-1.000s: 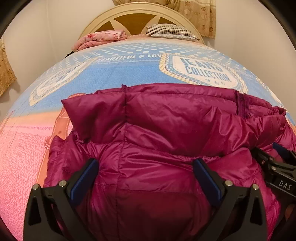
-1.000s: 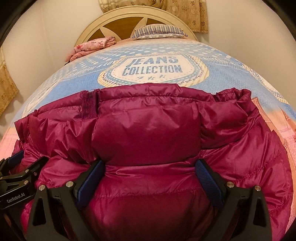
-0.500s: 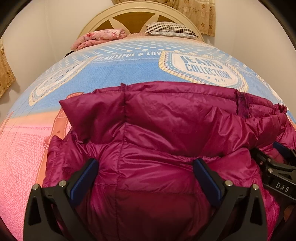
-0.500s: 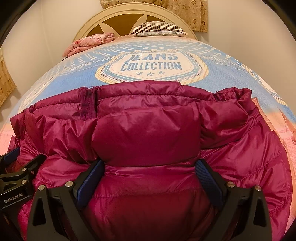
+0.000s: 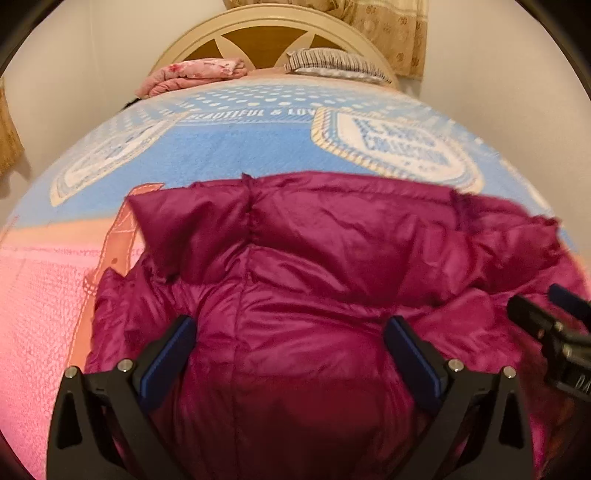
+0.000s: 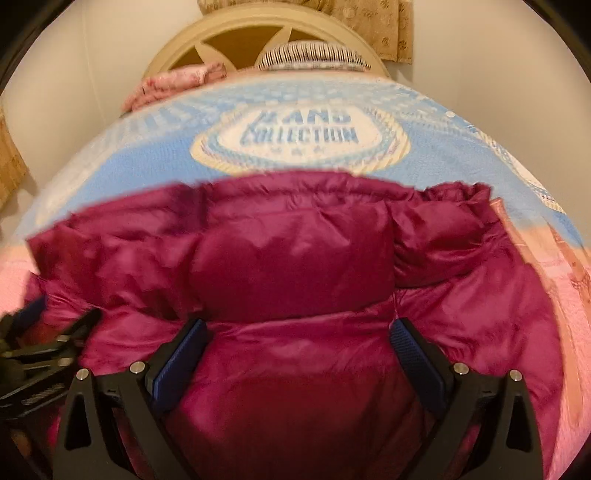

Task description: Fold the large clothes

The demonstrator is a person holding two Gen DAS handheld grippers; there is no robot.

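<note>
A magenta puffer jacket (image 5: 332, 258) lies on the bed, its far part folded over toward me; it fills the lower half of the right wrist view (image 6: 295, 266) too. My left gripper (image 5: 290, 332) is open, its blue-padded fingers spread over the jacket's near part. My right gripper (image 6: 297, 334) is open in the same way, over the jacket to the right of the left one. Each gripper shows at the edge of the other's view: the right gripper (image 5: 554, 332) and the left gripper (image 6: 44, 350). Both views are blurred.
The bed has a blue and pink printed cover (image 5: 240, 147) with a "JEANS COLLECTION" badge (image 6: 299, 136). At the far end are a cream headboard (image 5: 273, 33), a folded pink blanket (image 5: 192, 74) and a striped pillow (image 5: 332, 61). Walls flank the bed.
Both views have tilted, so the jacket now sits lower in frame and more of the headboard shows. The image has become blurred with motion. Both grippers stay open.
</note>
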